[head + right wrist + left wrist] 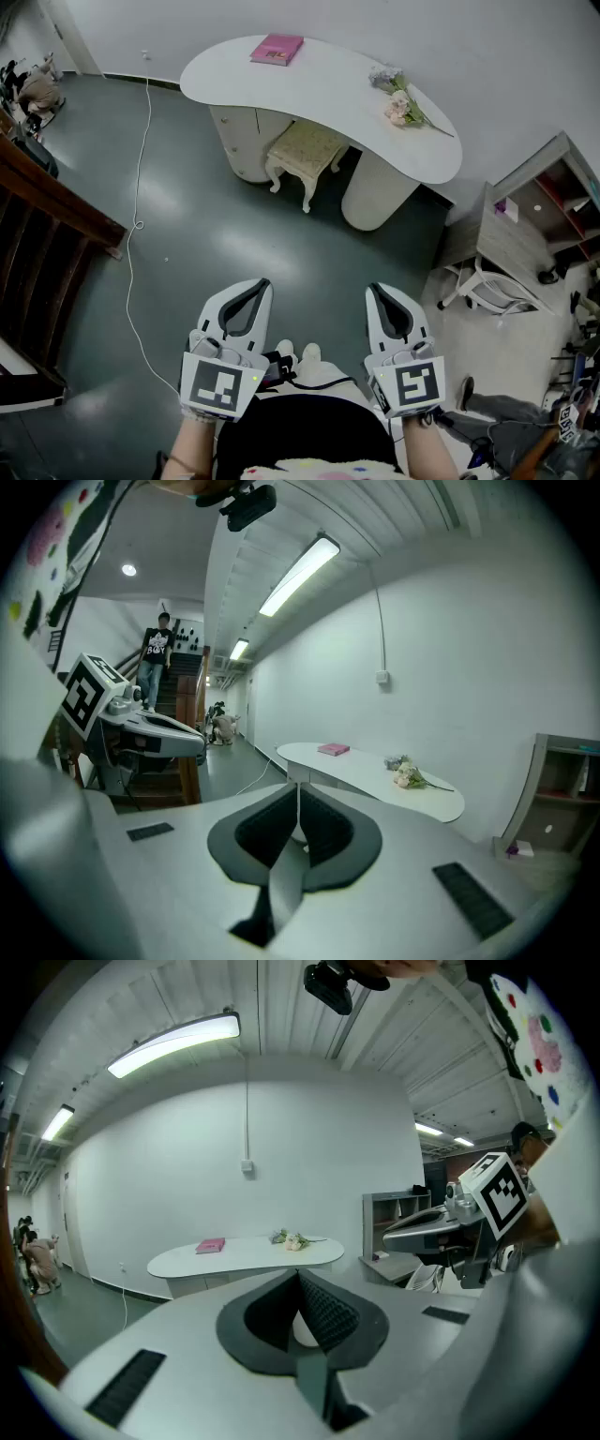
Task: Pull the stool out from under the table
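A cream stool [305, 150] with carved white legs stands half tucked under the white curved table [328, 80] at the far side of the room. Both grippers are held close to my body, well short of the stool. My left gripper [251, 286] is shut with nothing between its jaws, and my right gripper [380, 291] is shut and empty too. In the left gripper view the table [244, 1255] shows far ahead beyond the left gripper [298, 1277]; in the right gripper view the table [375, 778] lies past the right gripper [298, 787]. The stool is hidden in both gripper views.
A pink book [277, 49] and a bunch of flowers [401, 101] lie on the table. A white cable [141, 187] runs across the dark floor. A wooden stair rail [52, 202] stands left; a shelf unit [530, 220] and a white chair [487, 286] stand right.
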`<state>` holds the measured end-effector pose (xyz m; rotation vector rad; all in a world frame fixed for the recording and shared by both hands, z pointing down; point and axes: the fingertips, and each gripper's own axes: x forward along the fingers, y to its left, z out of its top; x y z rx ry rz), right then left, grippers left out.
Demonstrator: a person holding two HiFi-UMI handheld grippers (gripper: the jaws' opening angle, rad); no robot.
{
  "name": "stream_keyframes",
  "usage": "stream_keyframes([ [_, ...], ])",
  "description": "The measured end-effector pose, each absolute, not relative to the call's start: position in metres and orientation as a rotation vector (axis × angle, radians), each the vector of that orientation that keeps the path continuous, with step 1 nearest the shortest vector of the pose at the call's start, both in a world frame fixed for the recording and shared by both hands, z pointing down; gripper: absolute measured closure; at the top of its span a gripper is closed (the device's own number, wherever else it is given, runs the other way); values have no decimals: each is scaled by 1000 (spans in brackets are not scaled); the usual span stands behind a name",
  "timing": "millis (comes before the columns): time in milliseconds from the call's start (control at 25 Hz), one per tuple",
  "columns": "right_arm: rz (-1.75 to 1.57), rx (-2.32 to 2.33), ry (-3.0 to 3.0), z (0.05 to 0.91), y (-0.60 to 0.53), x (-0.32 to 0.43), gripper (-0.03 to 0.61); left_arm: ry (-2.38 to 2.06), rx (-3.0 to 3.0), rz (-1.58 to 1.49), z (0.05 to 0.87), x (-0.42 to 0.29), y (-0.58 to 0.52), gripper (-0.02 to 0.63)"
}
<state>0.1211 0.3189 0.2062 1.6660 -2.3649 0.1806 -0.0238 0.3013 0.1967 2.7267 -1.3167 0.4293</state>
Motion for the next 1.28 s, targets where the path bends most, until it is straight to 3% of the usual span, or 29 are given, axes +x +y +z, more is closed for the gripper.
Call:
stream_keyframes([
  [1280,234,1627,-2377,211,325,133,540,-1346,2716,490,196,-14,307,597],
])
